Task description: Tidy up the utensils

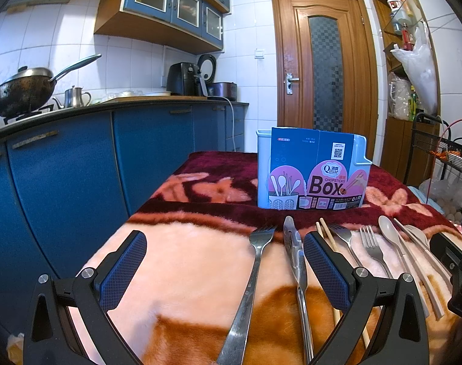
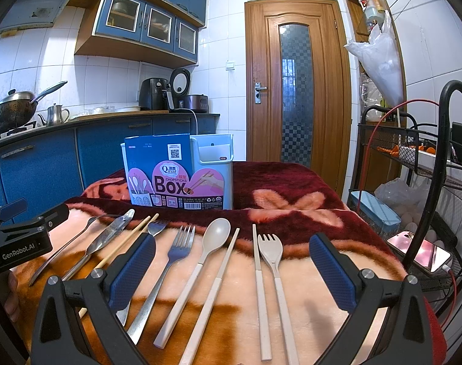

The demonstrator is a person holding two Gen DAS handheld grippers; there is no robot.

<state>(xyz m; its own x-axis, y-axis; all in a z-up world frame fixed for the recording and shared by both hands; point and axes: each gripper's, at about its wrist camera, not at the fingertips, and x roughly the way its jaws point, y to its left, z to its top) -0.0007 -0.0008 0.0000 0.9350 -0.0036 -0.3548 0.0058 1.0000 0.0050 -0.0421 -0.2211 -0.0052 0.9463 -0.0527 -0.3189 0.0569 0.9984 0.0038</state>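
Chopsticks box (image 2: 182, 172) upright at blanket's (image 2: 291, 182) far end, contents hidden. Utensils in row nearer: steel fork (image 2: 167, 269), beige spoon (image 2: 200, 261). Left gripper (image 1: 225, 269) & right gripper (image 2: 232, 270) both spread wide, holding nothing.

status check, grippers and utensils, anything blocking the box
Left gripper and right gripper open, empty. Utensils laid on blanket, untouched. Chopsticks box upright behind them, path clear.

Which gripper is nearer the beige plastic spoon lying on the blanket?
Right. The right gripper is open with the beige plastic spoon lying between its fingers; the left gripper, also open, sits further left over the metal fork.
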